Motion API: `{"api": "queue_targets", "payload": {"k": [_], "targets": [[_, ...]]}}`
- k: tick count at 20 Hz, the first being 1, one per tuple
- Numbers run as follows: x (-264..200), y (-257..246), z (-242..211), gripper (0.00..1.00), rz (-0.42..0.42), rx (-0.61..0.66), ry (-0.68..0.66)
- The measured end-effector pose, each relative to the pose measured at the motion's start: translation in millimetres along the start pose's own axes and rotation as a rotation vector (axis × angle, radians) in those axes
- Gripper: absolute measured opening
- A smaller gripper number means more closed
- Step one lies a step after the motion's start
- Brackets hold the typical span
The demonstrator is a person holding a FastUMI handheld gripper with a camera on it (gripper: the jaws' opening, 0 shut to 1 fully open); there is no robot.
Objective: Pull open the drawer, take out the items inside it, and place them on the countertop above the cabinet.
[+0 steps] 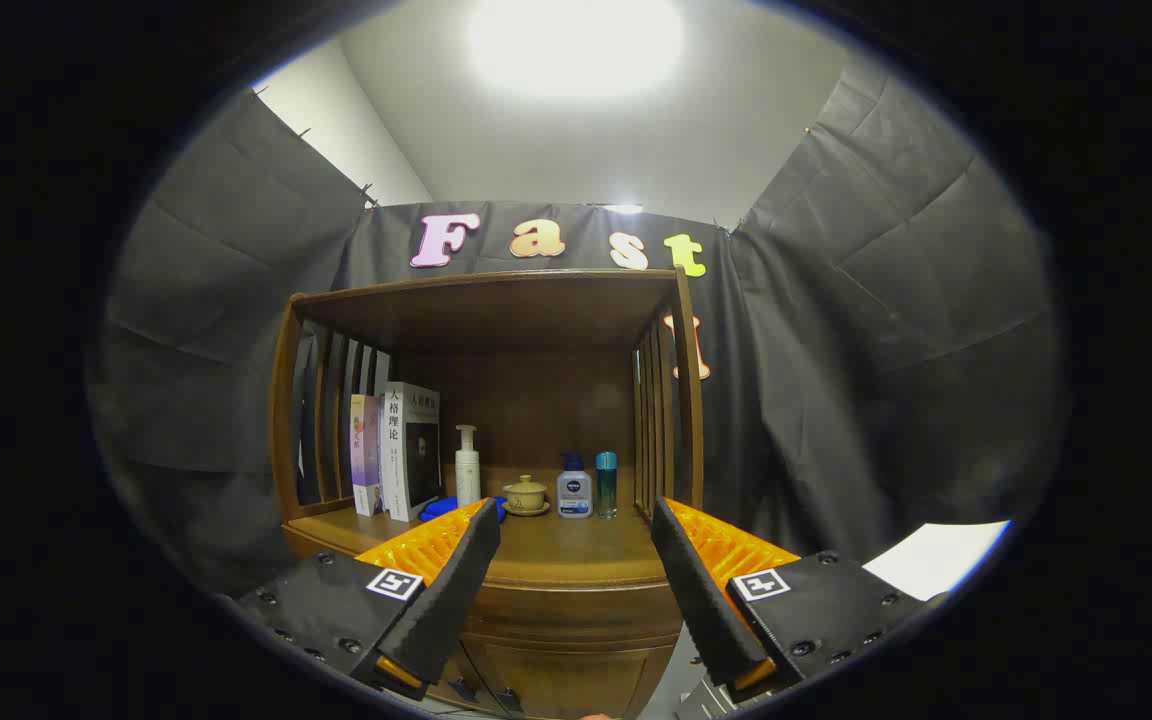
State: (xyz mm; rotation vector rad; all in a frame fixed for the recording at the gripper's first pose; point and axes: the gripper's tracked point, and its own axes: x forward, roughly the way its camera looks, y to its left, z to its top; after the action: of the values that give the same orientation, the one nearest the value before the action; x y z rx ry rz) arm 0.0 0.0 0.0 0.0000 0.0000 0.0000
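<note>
The hand-held gripper is released, fingers wide apart and empty. Below and between them the closed drawer faces it, long axis running left-right, under the desk.

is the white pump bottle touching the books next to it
Apart. The gripper view shows dark cabinet back between the white pump bottle and the books.

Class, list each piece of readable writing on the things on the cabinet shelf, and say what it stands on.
"人格理论": spine of the white book.
Purple book spine: blurred.
Blue-capped bottle label: too small.
Tongs, open before the countertop: square markers, no words.
</note>
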Motion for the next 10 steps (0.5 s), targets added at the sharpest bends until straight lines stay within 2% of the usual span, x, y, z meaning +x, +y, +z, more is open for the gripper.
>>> {"api": "queue_targets", "payload": {"k": [10], "targets": [[-0.9, 4.3, -1.4, 0.97, 0.007, -0.007, -0.007]]}}
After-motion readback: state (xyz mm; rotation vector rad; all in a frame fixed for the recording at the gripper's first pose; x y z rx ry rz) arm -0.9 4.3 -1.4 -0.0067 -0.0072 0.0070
